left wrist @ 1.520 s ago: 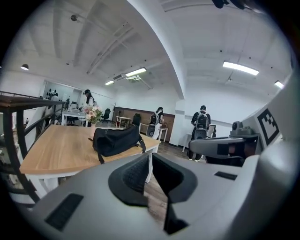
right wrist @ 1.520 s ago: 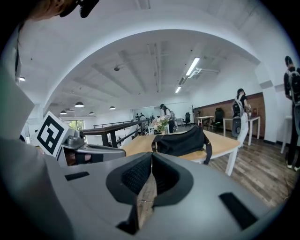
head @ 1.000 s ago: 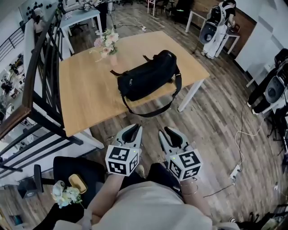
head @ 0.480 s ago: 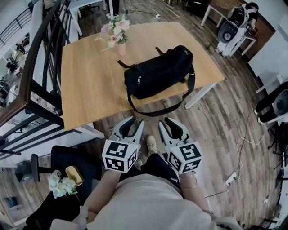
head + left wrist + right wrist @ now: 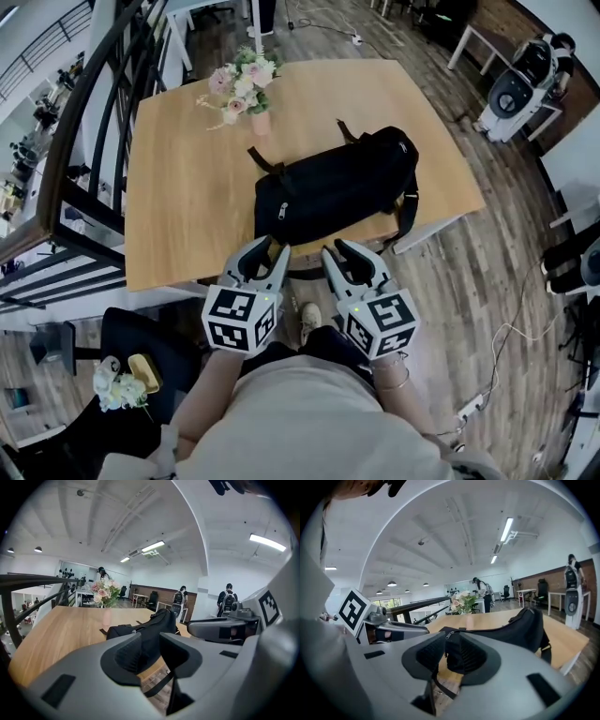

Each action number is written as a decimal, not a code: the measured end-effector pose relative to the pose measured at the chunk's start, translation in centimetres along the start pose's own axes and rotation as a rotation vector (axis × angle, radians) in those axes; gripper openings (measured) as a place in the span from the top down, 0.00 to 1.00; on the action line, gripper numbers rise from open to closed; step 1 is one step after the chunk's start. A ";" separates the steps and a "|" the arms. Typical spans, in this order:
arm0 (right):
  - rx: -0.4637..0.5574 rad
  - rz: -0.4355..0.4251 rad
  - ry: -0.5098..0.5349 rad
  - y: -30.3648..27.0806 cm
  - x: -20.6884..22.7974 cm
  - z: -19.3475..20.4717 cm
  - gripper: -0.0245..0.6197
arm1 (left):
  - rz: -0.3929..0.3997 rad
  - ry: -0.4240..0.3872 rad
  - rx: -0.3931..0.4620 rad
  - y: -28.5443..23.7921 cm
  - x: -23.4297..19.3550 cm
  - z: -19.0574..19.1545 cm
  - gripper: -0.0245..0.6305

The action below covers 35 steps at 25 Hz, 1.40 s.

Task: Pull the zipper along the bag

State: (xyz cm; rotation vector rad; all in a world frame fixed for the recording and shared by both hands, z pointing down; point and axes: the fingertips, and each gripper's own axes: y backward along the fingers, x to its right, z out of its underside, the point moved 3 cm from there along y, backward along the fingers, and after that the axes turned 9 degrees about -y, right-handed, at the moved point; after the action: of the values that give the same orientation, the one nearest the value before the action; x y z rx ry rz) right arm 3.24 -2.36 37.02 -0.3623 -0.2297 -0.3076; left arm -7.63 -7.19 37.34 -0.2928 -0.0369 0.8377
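The left gripper is held out low in front of the person, its jaws a moderate way apart and just now opening, with nothing between them; in the left gripper view only the far-off bag shows through the gap. Just beside it, the right gripper has its jaws parted too and grips nothing, the gap in the right gripper view again framing the bag beyond. Both tips point at the near edge of the wooden table, short of the black bag, which lies on its side near that edge. A small zipper pull sits at the end of the bag nearest the left gripper, and a strap droops over the table edge at the other end. A vase of flowers stands farther back on the table. A dark railing runs along the left.
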 end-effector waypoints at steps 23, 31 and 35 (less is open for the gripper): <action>-0.111 -0.220 0.023 -7.5 5.4 -0.5 0.87 | -0.205 0.056 -0.033 -5.9 -2.6 0.4 0.79; -0.156 -0.222 0.037 -9.2 4.0 0.5 0.87 | -0.220 0.085 -0.061 -4.9 -4.3 1.6 0.79; -0.167 -0.208 0.053 -9.5 3.5 0.4 0.87 | -0.217 0.090 -0.069 -4.6 -5.8 1.4 0.79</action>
State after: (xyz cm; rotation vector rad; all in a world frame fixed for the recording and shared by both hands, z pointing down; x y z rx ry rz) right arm 3.22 -11.50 41.27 -0.4956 -0.1905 -0.5423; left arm -8.40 -14.08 40.44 -0.3843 -0.0131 0.6084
